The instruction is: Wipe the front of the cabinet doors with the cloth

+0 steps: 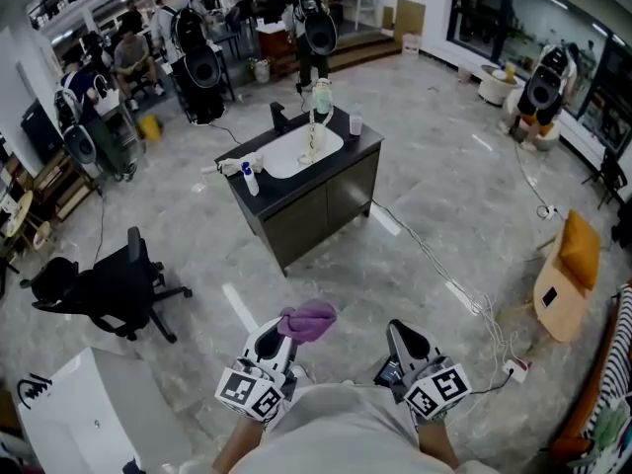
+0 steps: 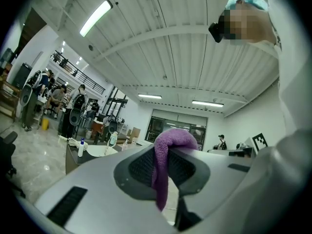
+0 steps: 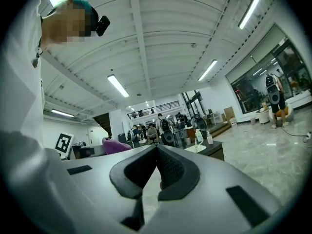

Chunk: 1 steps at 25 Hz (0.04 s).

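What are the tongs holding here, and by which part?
Left tongs pinch the purple cloth around its middle: a bunch above the jaws, a tail hanging below. Right tongs are shut, empty.

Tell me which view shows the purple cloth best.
The left gripper view: the cloth fills the centre, pinched in the jaws of the left hand-held gripper, one end hanging down. The head view shows it as a small bunch; the right gripper view shows only a purple lump.
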Available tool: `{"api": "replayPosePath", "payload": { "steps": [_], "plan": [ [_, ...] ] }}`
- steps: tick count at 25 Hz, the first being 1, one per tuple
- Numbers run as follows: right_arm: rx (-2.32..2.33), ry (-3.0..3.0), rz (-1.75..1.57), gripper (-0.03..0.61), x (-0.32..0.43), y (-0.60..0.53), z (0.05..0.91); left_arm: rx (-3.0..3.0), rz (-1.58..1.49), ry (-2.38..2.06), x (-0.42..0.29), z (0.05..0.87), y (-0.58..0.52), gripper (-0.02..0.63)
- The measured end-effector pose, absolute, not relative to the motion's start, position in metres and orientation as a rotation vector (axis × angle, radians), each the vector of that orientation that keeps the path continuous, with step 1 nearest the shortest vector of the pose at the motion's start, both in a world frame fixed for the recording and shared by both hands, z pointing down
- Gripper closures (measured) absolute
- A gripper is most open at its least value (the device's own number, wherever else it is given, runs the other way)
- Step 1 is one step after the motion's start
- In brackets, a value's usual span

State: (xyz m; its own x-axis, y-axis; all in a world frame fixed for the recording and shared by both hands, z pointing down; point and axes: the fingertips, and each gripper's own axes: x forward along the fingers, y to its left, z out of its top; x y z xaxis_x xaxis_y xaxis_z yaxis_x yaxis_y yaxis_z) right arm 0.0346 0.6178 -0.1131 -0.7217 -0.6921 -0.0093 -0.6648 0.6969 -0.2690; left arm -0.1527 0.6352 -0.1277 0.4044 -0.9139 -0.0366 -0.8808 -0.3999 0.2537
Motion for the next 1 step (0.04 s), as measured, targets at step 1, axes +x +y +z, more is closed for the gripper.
{"api": "replayPosePath", "payload": {
  "steps": [1],
  "plan": [
    [-1.118, 2.793, -0.376, 0.552, 0.0345, 0.6181, -0.1131, 2.468, -0.249, -1.599, -0.1523, -0.1282, 0.6366, 0.565]
  ]
}}
